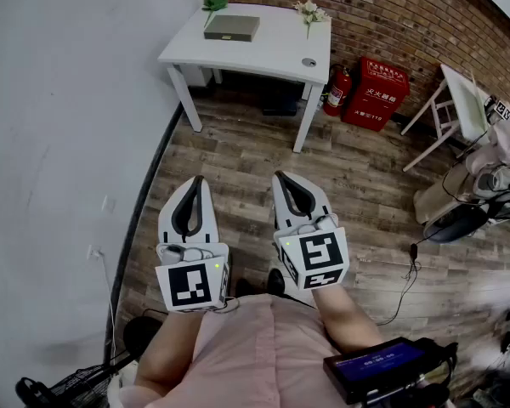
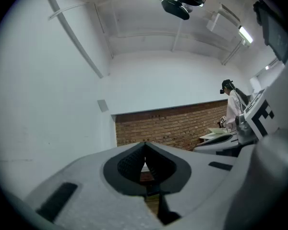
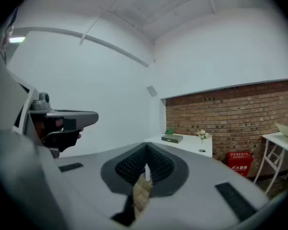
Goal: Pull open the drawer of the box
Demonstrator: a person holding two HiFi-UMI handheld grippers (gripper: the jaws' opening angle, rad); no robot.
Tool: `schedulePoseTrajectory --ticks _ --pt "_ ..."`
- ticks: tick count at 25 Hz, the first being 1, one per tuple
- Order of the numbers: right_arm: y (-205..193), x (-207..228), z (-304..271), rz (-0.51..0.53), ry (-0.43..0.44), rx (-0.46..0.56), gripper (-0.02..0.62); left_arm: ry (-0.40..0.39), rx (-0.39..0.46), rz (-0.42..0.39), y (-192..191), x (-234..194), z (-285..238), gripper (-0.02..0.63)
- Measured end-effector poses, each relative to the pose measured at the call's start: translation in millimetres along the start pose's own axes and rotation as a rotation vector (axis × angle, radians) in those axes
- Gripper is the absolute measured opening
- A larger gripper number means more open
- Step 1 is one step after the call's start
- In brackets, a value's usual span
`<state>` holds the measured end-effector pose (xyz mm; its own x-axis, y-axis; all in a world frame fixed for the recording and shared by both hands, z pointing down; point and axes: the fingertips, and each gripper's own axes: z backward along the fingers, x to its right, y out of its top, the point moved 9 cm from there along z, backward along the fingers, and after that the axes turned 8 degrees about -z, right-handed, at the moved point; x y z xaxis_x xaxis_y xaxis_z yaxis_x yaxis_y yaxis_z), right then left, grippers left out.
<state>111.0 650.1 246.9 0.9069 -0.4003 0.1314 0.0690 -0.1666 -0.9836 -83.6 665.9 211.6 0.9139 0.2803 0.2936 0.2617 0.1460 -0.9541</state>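
The box [image 1: 232,27] is a flat grey-green case with a drawer, lying on the white table [image 1: 272,45] at the far end of the room; it also shows small in the right gripper view as the box [image 3: 172,138]. Both grippers are held close to the person's body, far from the table. My left gripper [image 1: 197,179] has its jaws shut with nothing between them, and so has my right gripper [image 1: 279,175]. The left gripper view shows the left gripper [image 2: 145,144] aimed at a white wall and brick; the right gripper [image 3: 146,146] points toward the table [image 3: 192,145].
White flowers [image 1: 309,11] and a green plant [image 1: 214,2] stand on the table. A fire extinguisher [image 1: 337,90] and a red cabinet [image 1: 375,93] sit by the brick wall. A white stand [image 1: 455,109] is at right, cables [image 1: 408,270] lie on the wood floor. A white wall [image 1: 59,143] runs along the left.
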Motion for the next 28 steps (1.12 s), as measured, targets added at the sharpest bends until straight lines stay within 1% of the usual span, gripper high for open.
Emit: schedulePoseTrajectory --ticks 10,14,15,16,17,20,23,28 --pt "-2.9 16.8 2.7 -0.003 0.012 -0.009 0.003 -0.002 -0.015 -0.010 -0.3 18.2 -7.3 0.006" --pt "-1.7 31.2 5.1 -0.020 0.012 0.016 0.005 0.031 -0.015 -0.011 3.2 29.2 -11.7 0.008" --pt "-1.6 34.9 4.3 -0.026 0.018 0.016 0.009 0.038 -0.013 -0.007 3.8 31.5 -13.5 0.038" --pt "-1.8 38.2 2.8 -0.031 0.029 0.011 0.094 0.042 -0.012 -0.003 4.0 33.6 -15.7 0.094" --pt "-2.2 41.1 1.0 -0.033 0.040 0.006 0.151 0.045 -0.012 0.001 3.7 35.6 -18.0 0.133" --pt "-4.2 49.2 -4.7 -0.018 0.046 0.001 0.156 0.049 -0.021 0.000 0.4 42.2 -24.0 0.144" --pt "-7.8 55.7 -14.3 -0.014 0.054 -0.013 0.155 0.047 -0.058 -0.012 -6.7 45.9 -29.5 0.144" --pt "-11.7 60.8 -39.9 -0.023 0.071 -0.036 0.149 0.067 -0.091 0.015 -18.5 36.7 -45.3 0.141"
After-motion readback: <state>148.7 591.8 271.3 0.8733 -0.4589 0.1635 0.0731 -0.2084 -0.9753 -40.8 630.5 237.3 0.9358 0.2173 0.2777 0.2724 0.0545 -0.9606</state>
